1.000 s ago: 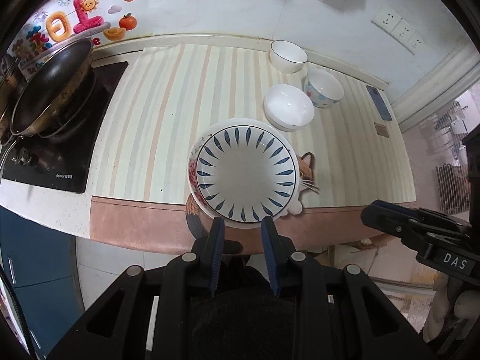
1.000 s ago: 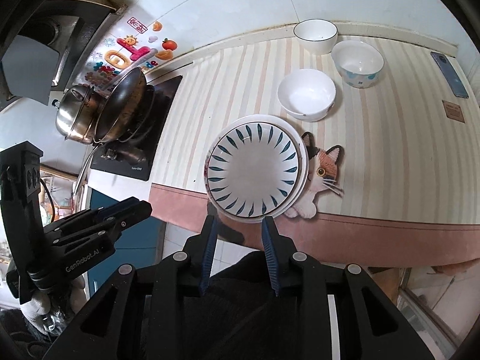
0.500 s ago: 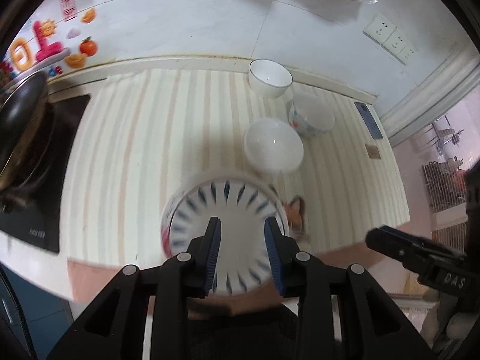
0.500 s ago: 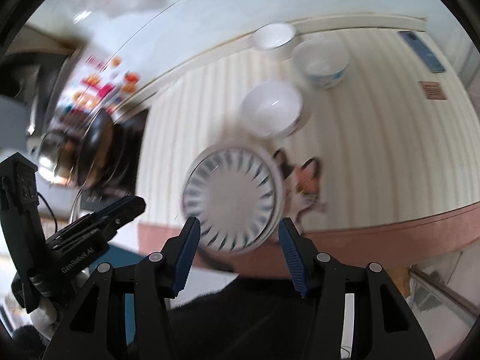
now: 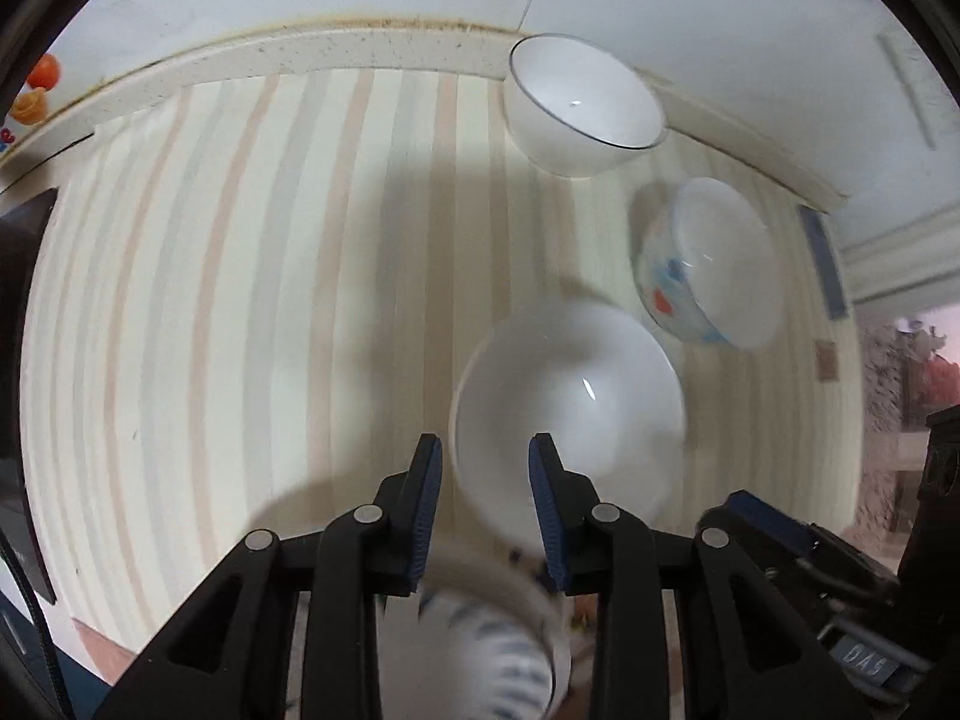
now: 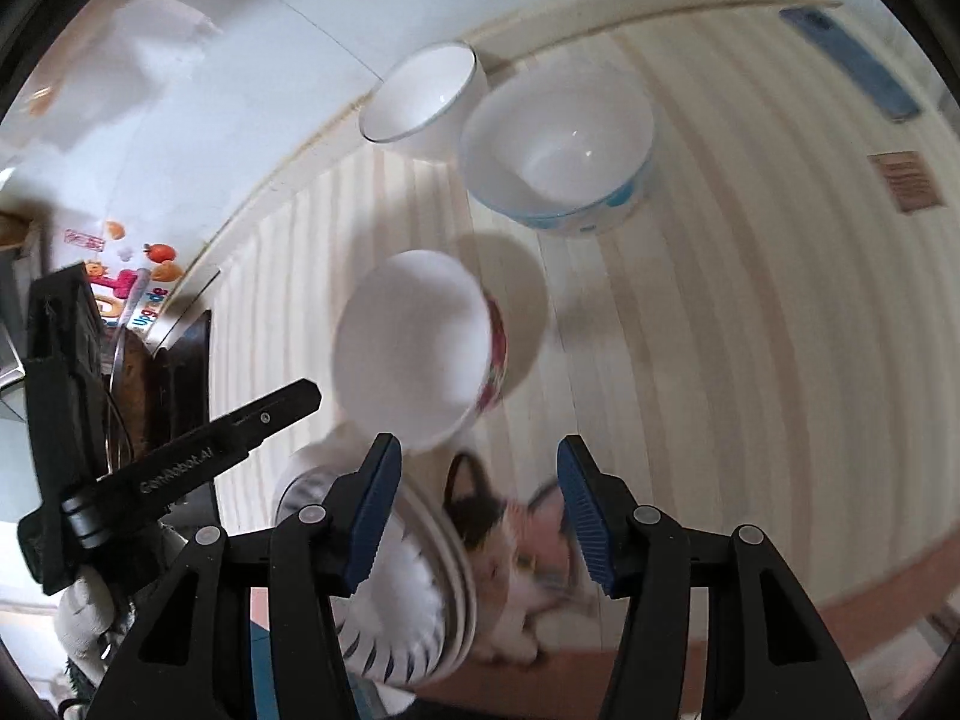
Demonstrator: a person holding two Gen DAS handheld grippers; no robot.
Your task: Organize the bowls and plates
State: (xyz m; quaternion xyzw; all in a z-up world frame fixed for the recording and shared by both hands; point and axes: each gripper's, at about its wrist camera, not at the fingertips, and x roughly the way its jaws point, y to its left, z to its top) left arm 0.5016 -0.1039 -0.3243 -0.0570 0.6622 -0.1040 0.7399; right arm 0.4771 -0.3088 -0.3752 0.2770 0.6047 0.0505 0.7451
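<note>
Left wrist view: the striped counter (image 5: 240,300) fills the field. The plate stack (image 5: 492,654), with the blue-leaf plate on top, sits low in the picture, directly under and behind the fingers. One second ago it lay ahead of both grippers, so both have advanced over it toward the wall.

Ahead of the left gripper (image 5: 486,474) stands the plain white bowl (image 5: 570,408), upright as far as the blur allows. Its near rim lies between the parted jaws. The jaw gap matches the gap of half a second ago. No clamping is visible, and contact with the rim cannot be confirmed.

Beyond that bowl and to its right is the blue-patterned bowl (image 5: 714,264). Farthest out, against the wall, is the dark-rimmed bowl (image 5: 582,108). The three bowls stand apart, not nested.

The right gripper (image 6: 480,486) is released and empty. Its jaws stand wider than one second ago. The cat mat (image 6: 498,540) lies below them, and the white bowl is ahead and slightly left.

Judgement: plate stacking appears complete and bowl collection is starting. Closing the left jaws on the white bowl's rim is the probable next action.
</note>
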